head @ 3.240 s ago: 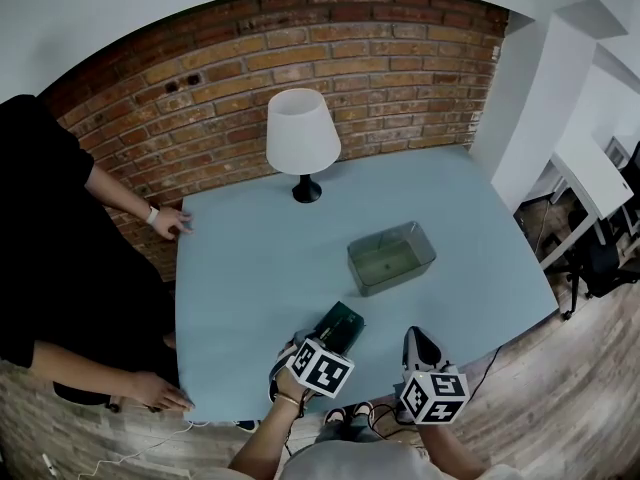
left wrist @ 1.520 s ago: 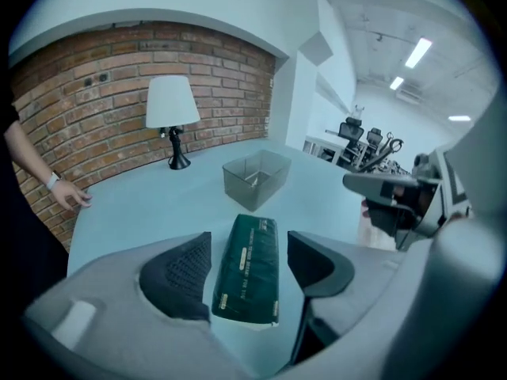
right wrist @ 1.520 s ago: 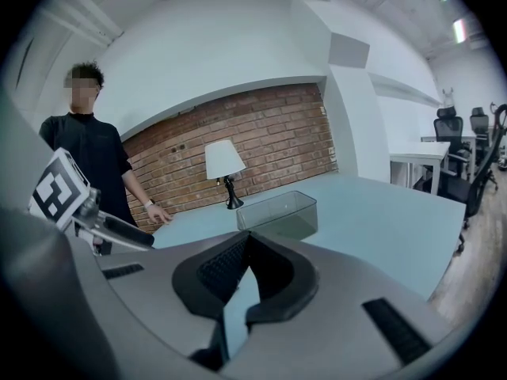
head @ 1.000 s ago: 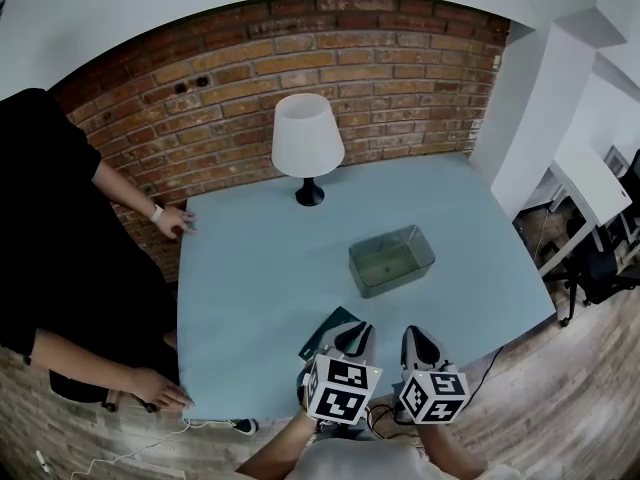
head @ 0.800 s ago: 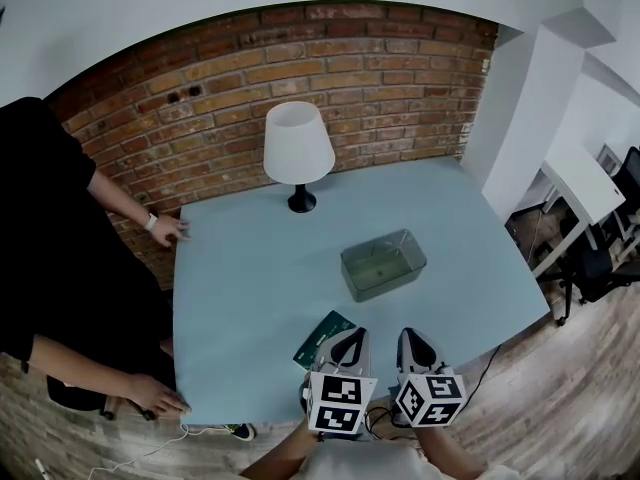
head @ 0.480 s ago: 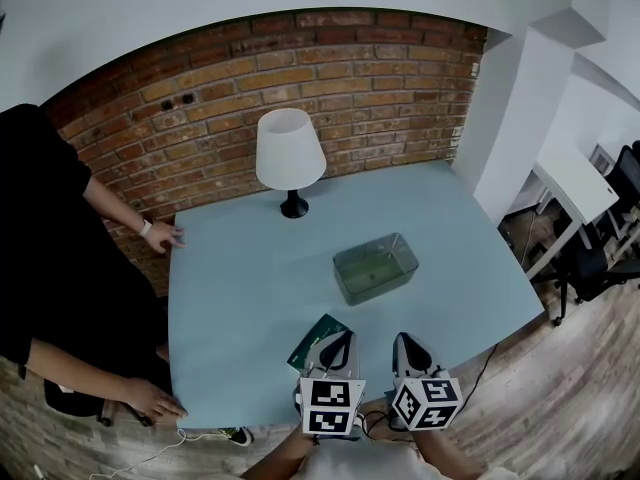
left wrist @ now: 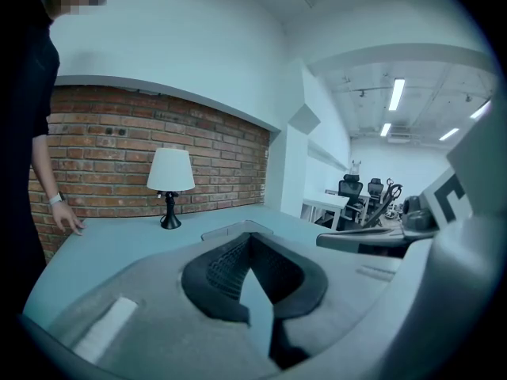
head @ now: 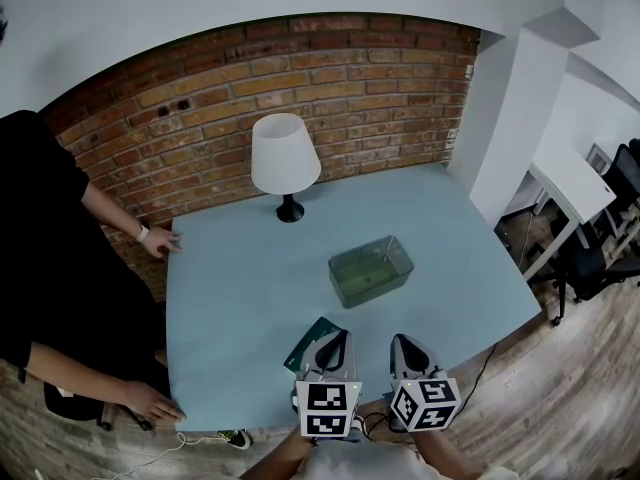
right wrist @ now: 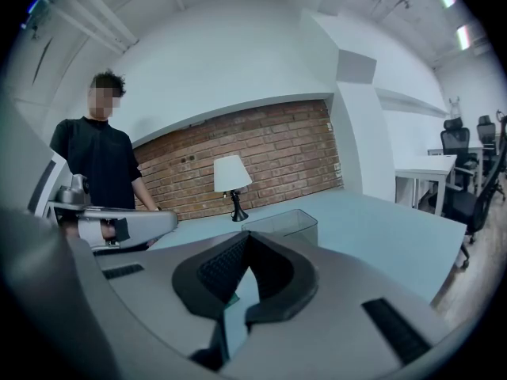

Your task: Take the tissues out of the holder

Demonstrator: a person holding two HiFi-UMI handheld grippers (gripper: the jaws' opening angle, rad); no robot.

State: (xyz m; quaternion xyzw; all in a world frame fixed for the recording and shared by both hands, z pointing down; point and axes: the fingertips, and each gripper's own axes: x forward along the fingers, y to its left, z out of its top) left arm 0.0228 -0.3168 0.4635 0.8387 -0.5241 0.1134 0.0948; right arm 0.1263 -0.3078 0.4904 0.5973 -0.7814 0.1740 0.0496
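A dark green tissue pack [head: 303, 338] lies flat on the blue table [head: 240, 298] near its front edge. The clear holder [head: 370, 268] stands beyond it, mid-table, and looks empty. My left gripper [head: 338, 336] hovers just right of the pack, shut with nothing in it; its jaws [left wrist: 249, 240] meet at the tips. My right gripper [head: 397, 340] is beside it over the front edge, also shut and empty, tips together [right wrist: 247, 240]. Past those jaws the holder [right wrist: 281, 222] shows. The left gripper hides part of the pack.
A white-shaded lamp [head: 285, 158] stands at the table's far side by the brick wall. A person in black stands at the left with one hand [head: 160, 240] on the far corner and one hand [head: 150, 400] at the near corner. A white desk [head: 575, 183] stands right.
My left gripper, earlier on the tissue pack, has left it on the table, drawn back right beside the right gripper and shut. The head view has shifted a little.
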